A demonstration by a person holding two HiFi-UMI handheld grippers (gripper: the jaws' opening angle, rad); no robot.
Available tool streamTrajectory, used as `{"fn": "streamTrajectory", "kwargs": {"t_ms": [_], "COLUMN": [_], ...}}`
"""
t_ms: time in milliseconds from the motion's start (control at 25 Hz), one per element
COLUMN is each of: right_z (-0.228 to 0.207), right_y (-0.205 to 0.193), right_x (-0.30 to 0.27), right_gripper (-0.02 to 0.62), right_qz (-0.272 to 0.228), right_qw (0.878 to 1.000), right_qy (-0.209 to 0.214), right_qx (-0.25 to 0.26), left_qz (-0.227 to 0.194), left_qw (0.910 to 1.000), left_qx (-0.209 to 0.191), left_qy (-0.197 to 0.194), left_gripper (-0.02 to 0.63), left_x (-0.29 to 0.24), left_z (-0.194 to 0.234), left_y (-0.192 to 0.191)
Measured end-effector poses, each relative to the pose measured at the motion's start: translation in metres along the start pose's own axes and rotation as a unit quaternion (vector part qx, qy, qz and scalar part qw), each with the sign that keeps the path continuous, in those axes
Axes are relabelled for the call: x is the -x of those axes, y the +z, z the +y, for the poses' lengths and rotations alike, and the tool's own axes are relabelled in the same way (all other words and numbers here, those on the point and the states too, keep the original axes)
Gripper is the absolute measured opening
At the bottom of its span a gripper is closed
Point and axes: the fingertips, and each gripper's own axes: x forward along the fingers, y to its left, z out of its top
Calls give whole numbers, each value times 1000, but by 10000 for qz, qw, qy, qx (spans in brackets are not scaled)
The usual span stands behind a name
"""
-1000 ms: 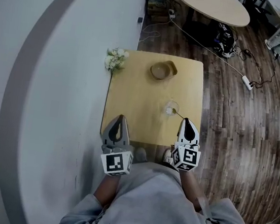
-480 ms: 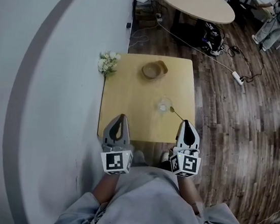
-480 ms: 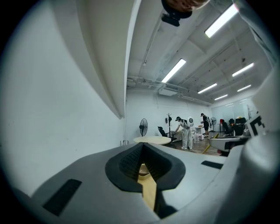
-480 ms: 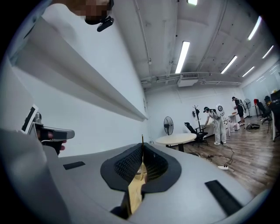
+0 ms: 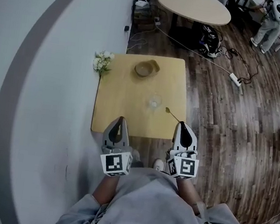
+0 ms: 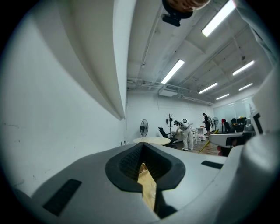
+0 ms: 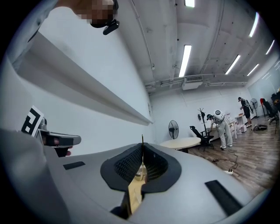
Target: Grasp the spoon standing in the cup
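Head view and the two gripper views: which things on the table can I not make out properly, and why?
- cup: head view, too small and too clear to show any contents.
- spoon: head view, handle end hidden under the right gripper; the right gripper view shows only a thin sliver of it.
- bowl: head view, inside too small to tell.

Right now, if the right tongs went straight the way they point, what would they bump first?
Probably the cup. The right tongs, shut on the spoon, point across the table toward it, so the spoon's tip would likely touch it first. Height is unclear; they might pass over it.
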Motion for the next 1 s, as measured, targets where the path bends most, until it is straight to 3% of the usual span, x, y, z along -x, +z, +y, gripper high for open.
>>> {"fn": "streamTrajectory", "kwargs": {"t_ms": [360,1000], "right_z": [-18,4], "right_y": [12,26], "right_x": [33,31], "right_gripper": [3,3], "right_qz": [-33,-232], "right_qw": [9996,9997], "right_qy": [267,35], "right_qx": [-87,-19], "left_qz": [86,-50], "left_qw": [9995,9999], "left_qx": [-81,-105], "left_qy": [304,-80], "left_gripper": [2,2], "left_x": [25,24], "left_z": [-24,-6], "left_y": [-1,10]}}
